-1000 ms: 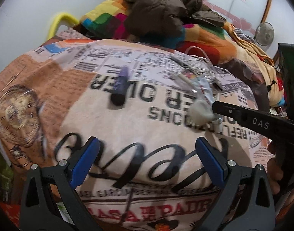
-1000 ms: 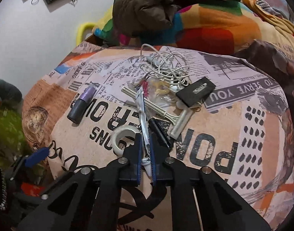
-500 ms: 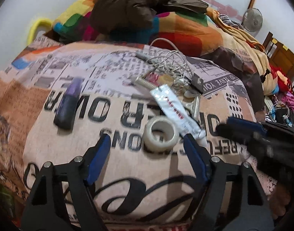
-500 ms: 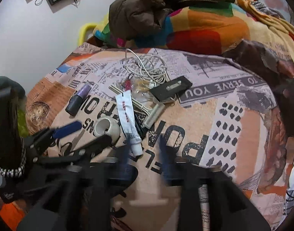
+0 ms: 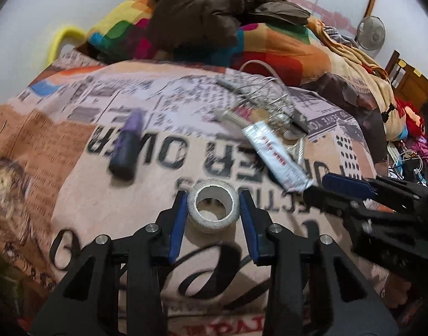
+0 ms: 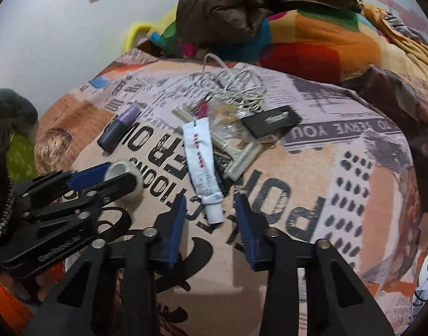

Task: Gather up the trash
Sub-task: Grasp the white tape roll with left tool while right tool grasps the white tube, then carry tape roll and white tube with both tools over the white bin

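At lower centre of the left wrist view, the left gripper (image 5: 212, 210) closes its blue pads against a white tape roll (image 5: 213, 209) on the printed bedcover (image 5: 73, 154), while the right gripper (image 6: 211, 218) gapes empty just below a white tube (image 6: 201, 162) in centre frame.

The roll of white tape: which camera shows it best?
The left wrist view: the tape roll sits centred between the left tongs, its hollow core visible. In the right wrist view those tongs cover most of it.
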Motion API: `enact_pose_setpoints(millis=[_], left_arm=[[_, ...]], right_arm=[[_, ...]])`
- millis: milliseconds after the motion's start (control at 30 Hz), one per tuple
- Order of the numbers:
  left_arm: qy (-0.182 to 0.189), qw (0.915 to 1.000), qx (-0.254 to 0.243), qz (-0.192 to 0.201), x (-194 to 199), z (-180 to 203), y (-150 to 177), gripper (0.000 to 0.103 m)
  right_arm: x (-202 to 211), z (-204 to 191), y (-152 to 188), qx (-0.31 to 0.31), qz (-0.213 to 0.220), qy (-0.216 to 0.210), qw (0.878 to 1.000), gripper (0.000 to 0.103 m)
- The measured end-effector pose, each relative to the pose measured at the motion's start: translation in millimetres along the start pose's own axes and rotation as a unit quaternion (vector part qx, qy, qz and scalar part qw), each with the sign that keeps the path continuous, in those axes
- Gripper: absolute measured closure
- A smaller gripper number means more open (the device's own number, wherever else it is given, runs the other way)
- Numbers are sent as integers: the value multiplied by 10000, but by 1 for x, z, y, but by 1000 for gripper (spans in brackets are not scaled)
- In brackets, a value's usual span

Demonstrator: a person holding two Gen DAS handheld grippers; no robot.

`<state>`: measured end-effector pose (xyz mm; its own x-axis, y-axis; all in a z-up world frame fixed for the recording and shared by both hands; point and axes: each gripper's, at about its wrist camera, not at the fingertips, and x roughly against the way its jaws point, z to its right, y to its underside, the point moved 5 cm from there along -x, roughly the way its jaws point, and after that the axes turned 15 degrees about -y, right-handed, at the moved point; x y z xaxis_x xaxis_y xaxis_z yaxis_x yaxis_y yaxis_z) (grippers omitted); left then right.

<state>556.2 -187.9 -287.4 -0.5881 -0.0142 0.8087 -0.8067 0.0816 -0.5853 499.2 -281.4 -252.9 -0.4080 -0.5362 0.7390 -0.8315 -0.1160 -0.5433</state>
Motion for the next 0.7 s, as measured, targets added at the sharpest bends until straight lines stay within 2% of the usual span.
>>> enact_pose_setpoints(millis=[167,267,367,700], left_arm=[[90,9997,187,-96,3,-14,12,66],[72,9998,197,-66,5,-16,14,66],[137,9997,210,-51,6,-16,15,66],[185,9994,307,38,24,-19,13,66]], right_arm=[[-15,6,-4,-195,-26,-52,9998,76],[-19,2,-5,-91,4,100,9999,86],[-20,-2,-3,23,-3,154,9999,86],[7,-18,-3,-71,253,-424,9988,87]])
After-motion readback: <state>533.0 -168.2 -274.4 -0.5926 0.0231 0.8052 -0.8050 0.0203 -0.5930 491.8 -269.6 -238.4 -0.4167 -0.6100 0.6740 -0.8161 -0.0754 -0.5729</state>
